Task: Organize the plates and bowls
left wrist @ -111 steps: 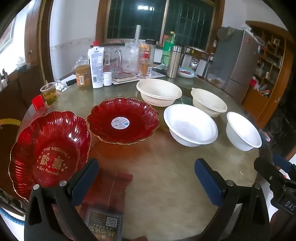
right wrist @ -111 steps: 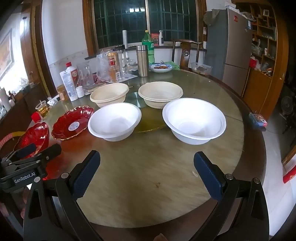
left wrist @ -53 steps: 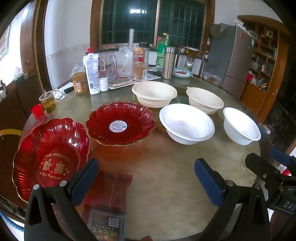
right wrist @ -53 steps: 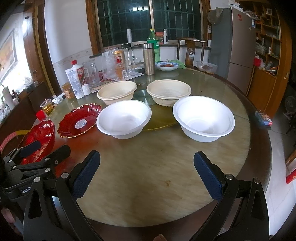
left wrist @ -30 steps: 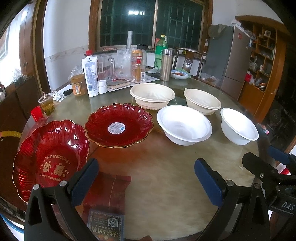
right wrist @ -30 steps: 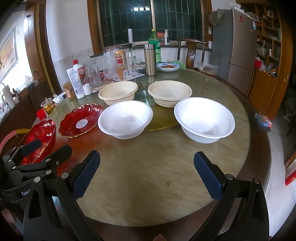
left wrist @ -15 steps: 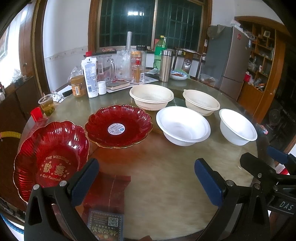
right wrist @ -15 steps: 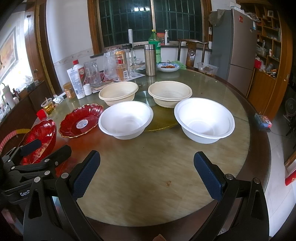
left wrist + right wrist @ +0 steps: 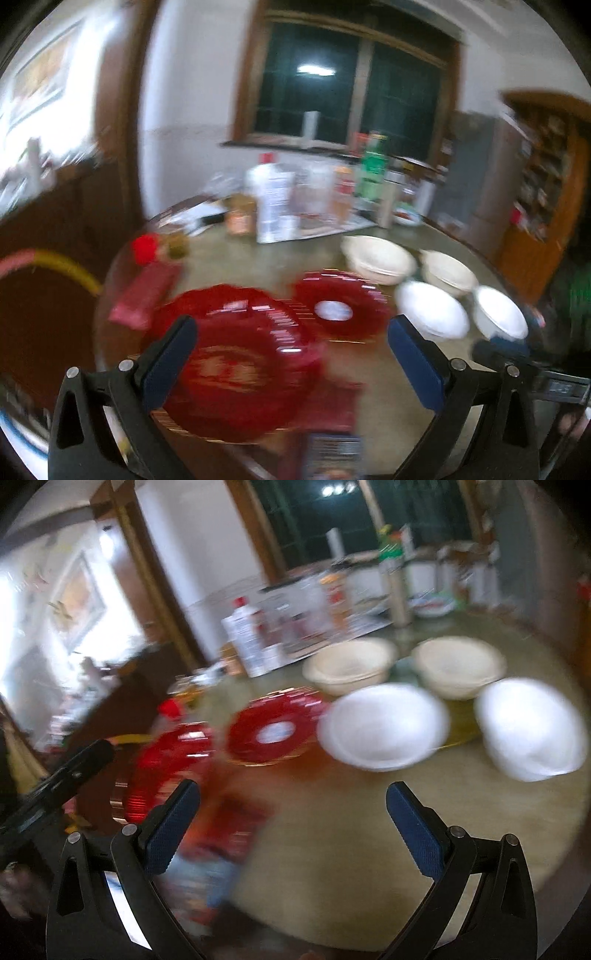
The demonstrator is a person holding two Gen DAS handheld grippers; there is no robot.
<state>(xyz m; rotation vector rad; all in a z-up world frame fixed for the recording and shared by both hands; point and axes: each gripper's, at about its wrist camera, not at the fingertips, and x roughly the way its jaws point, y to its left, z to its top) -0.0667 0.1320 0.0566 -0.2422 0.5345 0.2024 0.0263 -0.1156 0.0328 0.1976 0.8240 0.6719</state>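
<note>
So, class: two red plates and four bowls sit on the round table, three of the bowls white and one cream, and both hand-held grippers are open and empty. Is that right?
Not quite. The right wrist view shows two white bowls and two cream bowls, not three and one. The rest stands: two red plates on the table, and the left hand-held gripper and right hand-held gripper open and empty.
</note>
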